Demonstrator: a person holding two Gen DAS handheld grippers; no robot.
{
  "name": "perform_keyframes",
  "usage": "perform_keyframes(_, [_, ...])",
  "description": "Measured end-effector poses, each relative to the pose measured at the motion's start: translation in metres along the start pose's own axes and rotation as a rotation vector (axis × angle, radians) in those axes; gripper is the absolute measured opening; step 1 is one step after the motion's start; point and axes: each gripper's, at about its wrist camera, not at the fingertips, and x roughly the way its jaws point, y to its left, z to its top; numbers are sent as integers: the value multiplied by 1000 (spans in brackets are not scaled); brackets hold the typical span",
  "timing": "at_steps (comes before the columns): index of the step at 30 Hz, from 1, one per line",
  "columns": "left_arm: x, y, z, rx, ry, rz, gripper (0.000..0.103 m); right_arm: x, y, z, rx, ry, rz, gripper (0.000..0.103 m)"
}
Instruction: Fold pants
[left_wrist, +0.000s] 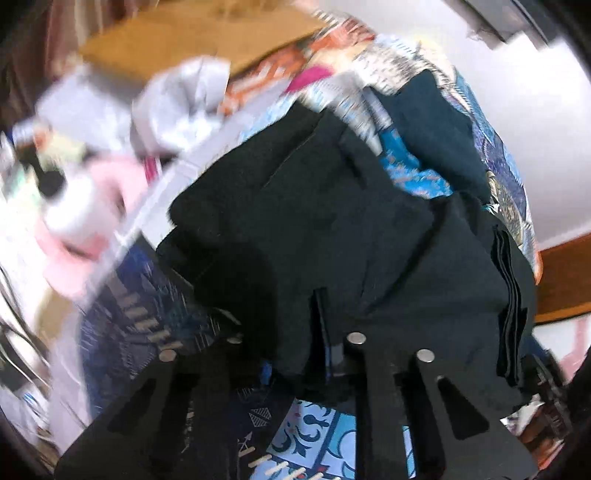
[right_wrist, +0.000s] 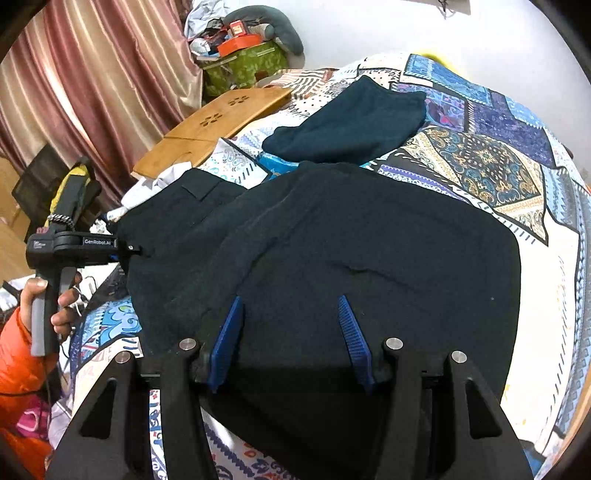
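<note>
While the left tongs (left_wrist: 332, 332) sit clamped on the dark folded cloth pants (right_wrist: 351, 258) and the right tongs (right_wrist: 291, 332) hover apart over them, one-sided pulling could drag the fold askew — or bunch it — across the patchwork-quilted bed (right_wrist: 480, 166).

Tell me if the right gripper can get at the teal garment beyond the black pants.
Probably yes. The right gripper hovers open over the black pants, and the teal garment lies uncovered on the quilt just beyond, with only the flat pants between them.

A bed (right_wrist: 491, 173) is covered by a patchwork quilt, on which black pants (right_wrist: 332, 240), a dark teal garment (right_wrist: 351, 122) and a wooden board (right_wrist: 218, 122) are laid.
</note>
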Motion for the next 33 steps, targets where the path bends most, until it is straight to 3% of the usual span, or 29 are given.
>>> perform_keyframes(4, [-41,-36,10,140,-155,47,14,-18,-11,-7,48,-63,-40,50])
perform_keyframes(9, [-98,-91,18,280,-323,-12,14,-55,-40,-25,153,-146,-88,50])
perform_keyframes(11, [-116,-111,19,332,-366,-45,14,-69,-53,-35,178,-159,-149,50])
perform_keyframes(15, [-138,-164,24,427,-445,-114,14,-77,-70,-52,190,-121,-238,50])
perform_keyframes(18, [-147,-206,23,483,-465,-197,14,-66,-79,-65,215,-63,-234,50])
perform_keyframes(25, [-123,-294,-13,661,-355,-360,14,-65,-89,-70,276,-80,-175,50])
perform_keyframes(27, [-101,-311,-27,706,-285,-388,14,-66,-88,-74,275,-86,-175,50])
perform_keyframes(30, [-57,-326,-50,754,-97,-421,14,-70,-86,-82,277,-87,-166,50])
perform_keyframes(33, [-27,-332,-75,818,4,-400,14,-75,-86,-86,280,-87,-169,50])
